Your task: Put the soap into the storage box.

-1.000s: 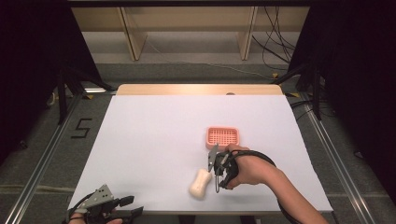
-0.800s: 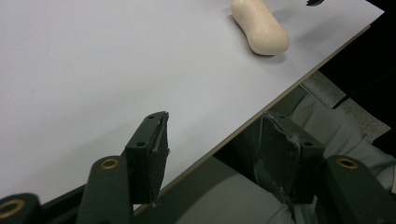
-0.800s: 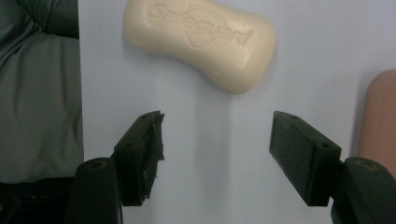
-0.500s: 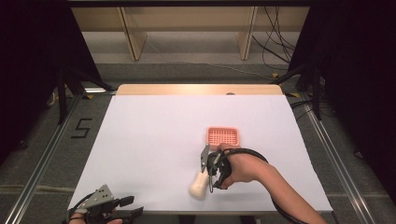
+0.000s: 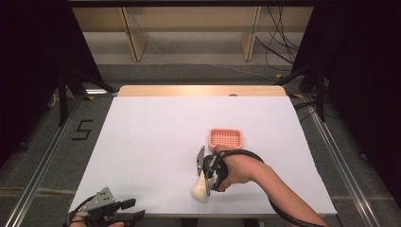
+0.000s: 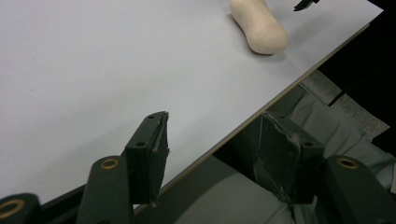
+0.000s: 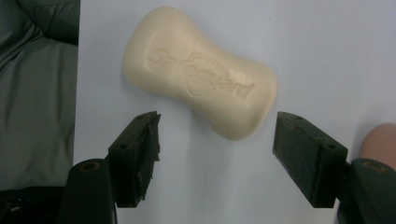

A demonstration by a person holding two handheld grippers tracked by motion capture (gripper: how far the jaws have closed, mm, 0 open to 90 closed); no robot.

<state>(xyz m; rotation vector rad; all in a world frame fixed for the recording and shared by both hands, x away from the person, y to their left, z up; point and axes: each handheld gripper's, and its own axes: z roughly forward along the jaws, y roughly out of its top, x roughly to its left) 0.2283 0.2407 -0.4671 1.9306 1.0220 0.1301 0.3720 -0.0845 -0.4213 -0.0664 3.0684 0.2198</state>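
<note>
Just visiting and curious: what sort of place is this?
Probably a lab set up for recording handling tasks: a white-covered table on a railed floor, cables behind it, hand-held grippers, and only a soap bar and small basket laid out.

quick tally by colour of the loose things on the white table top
cream: 1, the soap bar
orange-pink: 1, the small slotted tray
total: 2
</note>
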